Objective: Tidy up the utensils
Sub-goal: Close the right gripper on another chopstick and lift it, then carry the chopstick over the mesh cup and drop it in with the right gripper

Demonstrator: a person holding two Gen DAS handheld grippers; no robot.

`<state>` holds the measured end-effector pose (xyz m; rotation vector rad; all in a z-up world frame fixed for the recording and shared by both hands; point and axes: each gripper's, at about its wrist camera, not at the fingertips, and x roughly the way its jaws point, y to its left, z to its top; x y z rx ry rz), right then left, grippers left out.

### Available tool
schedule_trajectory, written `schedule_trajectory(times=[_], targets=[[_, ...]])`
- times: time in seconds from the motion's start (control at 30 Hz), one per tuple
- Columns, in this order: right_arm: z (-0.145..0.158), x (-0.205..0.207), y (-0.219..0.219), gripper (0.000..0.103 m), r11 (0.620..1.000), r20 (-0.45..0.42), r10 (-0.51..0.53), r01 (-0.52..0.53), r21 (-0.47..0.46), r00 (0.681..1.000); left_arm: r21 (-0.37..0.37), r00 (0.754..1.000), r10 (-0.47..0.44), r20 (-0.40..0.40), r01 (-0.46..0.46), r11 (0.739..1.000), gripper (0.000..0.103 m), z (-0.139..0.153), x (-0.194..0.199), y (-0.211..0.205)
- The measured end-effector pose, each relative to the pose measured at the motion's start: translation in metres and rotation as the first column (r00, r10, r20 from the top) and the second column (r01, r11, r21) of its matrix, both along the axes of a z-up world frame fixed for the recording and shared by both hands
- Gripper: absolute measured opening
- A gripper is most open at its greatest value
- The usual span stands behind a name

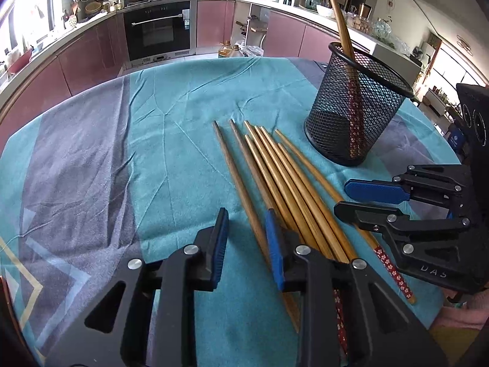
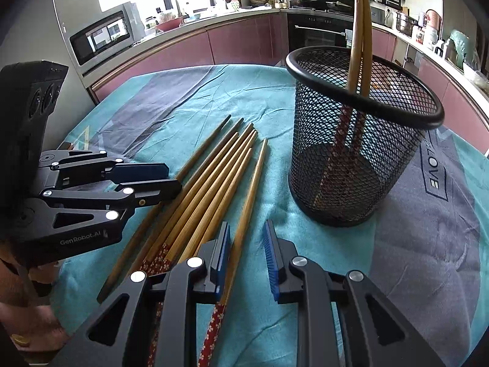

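Right wrist view: right gripper (image 2: 246,253) parted, gripping nothing, over outermost bamboo chopsticks (image 2: 214,183); mesh cup (image 2: 351,153) ahead-right. Left gripper (image 1: 247,238) likewise unclenched. Light, stiff, slick sticks; pinch mid-shaft.

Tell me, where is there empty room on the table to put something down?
The cloth left of the chopsticks is bare, out to the table's edge. Another bare strip lies beyond the chopstick tips, left of the basket. It is crowded on the near right: chopsticks, left gripper and right gripper bunch together.
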<state>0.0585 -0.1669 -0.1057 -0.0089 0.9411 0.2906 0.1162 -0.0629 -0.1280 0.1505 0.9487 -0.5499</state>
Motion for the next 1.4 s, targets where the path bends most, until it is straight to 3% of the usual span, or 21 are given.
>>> schedule_trajectory(times=[0.17,0.23,0.7,1.13,1.4], targets=[[-0.001,0.005,0.002,0.017,1.0,0.0,-0.004,0.004,-0.001,1.0,0.002,1.0,0.023,-0.004,-0.023,1.0,0.014,-0.001,0.009,-0.002],[0.0,0.006,-0.001,0.009,1.0,-0.008,-0.011,0.011,0.017,1.0,-0.007,0.999,0.036,-0.01,-0.036,0.999,0.012,-0.001,0.012,-0.002],[0.014,-0.01,-0.02,0.006,0.993,0.008,-0.013,0.012,0.117,1.0,-0.096,0.997,0.067,-0.024,-0.069,0.993,0.008,0.008,0.0,0.014],[0.063,-0.039,-0.042,0.006,0.973,0.134,0.003,-0.034,0.226,0.991,-0.259,0.999,-0.013,0.043,0.024,0.966,0.008,0.07,-0.029,0.031],[0.089,-0.049,-0.064,0.006,0.96,0.206,-0.032,-0.028,0.278,0.978,-0.309,0.991,-0.055,0.118,0.089,0.947,0.008,0.113,-0.045,0.031]])
